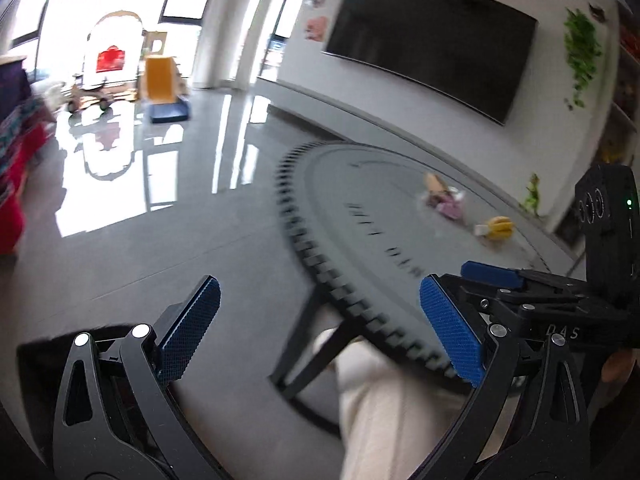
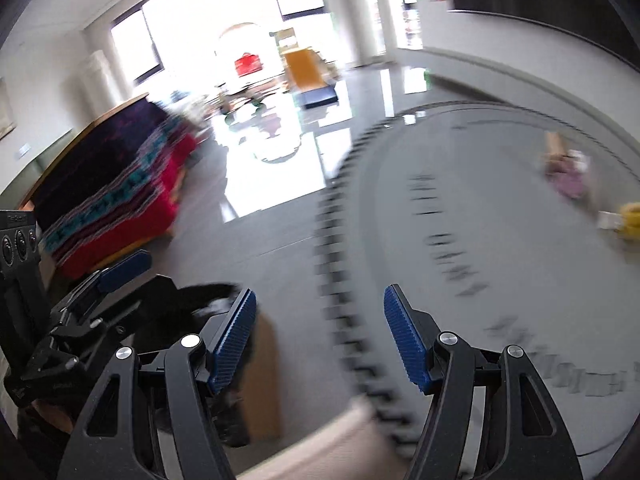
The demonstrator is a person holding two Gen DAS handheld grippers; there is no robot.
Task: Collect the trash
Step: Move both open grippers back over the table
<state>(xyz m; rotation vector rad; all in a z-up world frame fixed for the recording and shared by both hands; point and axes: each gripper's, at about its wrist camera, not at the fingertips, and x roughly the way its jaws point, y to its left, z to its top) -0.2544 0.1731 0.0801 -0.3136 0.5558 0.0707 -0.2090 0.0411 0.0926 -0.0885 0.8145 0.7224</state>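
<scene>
A round grey table (image 1: 360, 200) with a toothed rim fills the right of both views. On its far side lie a crumpled pink-and-clear wrapper (image 1: 444, 200) (image 2: 568, 172) and a yellow scrap (image 1: 498, 228) (image 2: 630, 220). My left gripper (image 1: 320, 328) is open and empty, hovering over the table's near rim and the floor. My right gripper (image 2: 320, 340) is also open with nothing between its blue pads, above the same rim. Each gripper shows at the edge of the other's view. Both views are blurred.
A person's pale trouser leg (image 1: 380, 400) stands by the table's dark legs (image 1: 312, 344). A brown box with a black bag (image 2: 260, 380) sits low left. A blanket-covered seat (image 2: 120, 188) stands left, toys (image 1: 160, 80) by the windows, a dark screen (image 1: 432, 40) on the wall.
</scene>
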